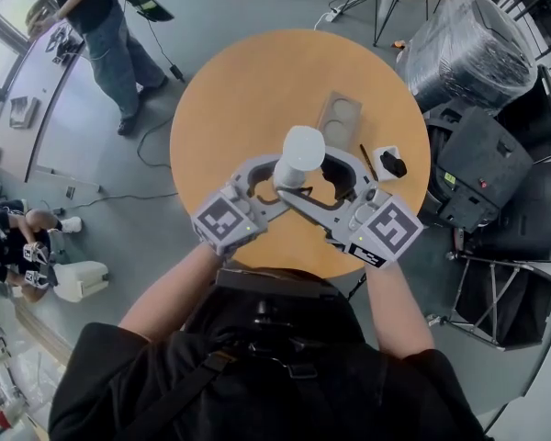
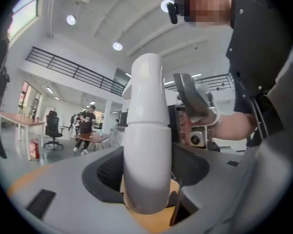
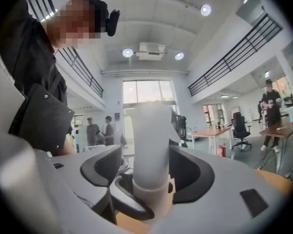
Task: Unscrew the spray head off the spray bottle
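A white spray bottle (image 1: 300,156) stands upright on the round wooden table (image 1: 239,90), close in front of me. My left gripper (image 1: 280,185) comes in from the left. In the left gripper view its pads (image 2: 188,165) close on the bottle's lower body (image 2: 146,145). My right gripper (image 1: 322,183) comes in from the right, higher up. In the right gripper view the pale spray head (image 3: 150,140) rises between its ribbed pads (image 3: 110,167), with a gap on each side. The left gripper's dark jaw wraps the bottle just below.
A brown holder with two round holes (image 1: 340,116) lies behind the bottle. A thin stick (image 1: 368,162) and a small white box with a black part (image 1: 388,163) lie to the right. A person (image 1: 106,35) stands far left. Wrapped black chairs (image 1: 477,44) crowd the right.
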